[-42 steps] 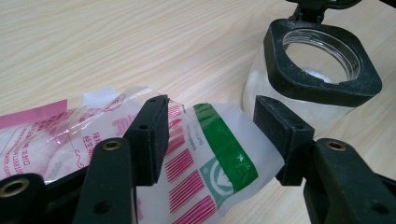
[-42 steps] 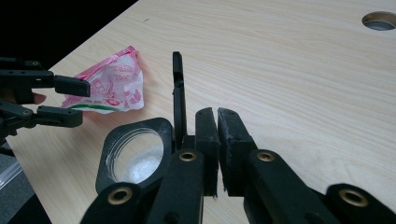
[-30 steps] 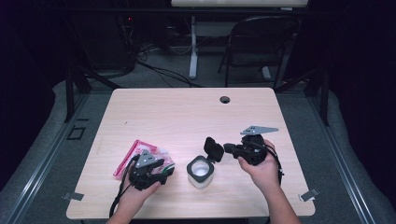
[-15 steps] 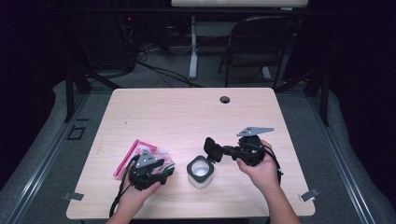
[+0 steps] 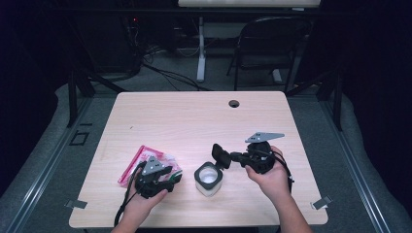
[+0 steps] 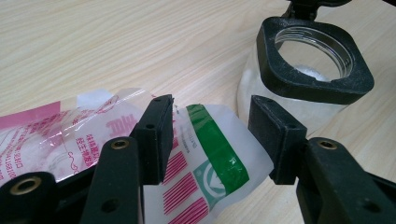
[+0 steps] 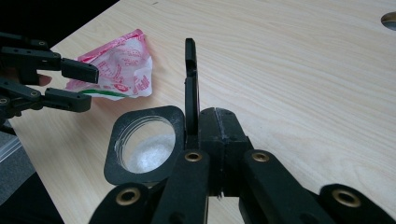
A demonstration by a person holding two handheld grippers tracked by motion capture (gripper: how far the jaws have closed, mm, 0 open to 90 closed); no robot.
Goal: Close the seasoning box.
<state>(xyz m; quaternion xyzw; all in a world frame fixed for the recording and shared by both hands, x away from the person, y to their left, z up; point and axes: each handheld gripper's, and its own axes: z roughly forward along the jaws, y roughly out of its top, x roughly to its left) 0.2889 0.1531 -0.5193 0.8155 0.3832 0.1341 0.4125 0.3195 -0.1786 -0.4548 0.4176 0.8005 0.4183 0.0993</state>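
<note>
Dim room, wood table (image 5: 184,116) | jar (image 5: 208,178) near front edge, lid (image 7: 190,84) flipped up and pinched by right gripper (image 5: 221,156), likely keeping mouth clear for pouring | left gripper (image 6: 210,135) low, spread around pouch (image 6: 205,158) corner, not yet clamped | both forearms enter from below.

Beyond the table (image 5: 170,116) we saw a folding chair (image 5: 269,43) — to its left a white desk leg (image 5: 200,48) and cables (image 5: 165,73) on the floor.

Dark lab: cables (image 5: 160,73), bare table (image 5: 194,116)
</note>
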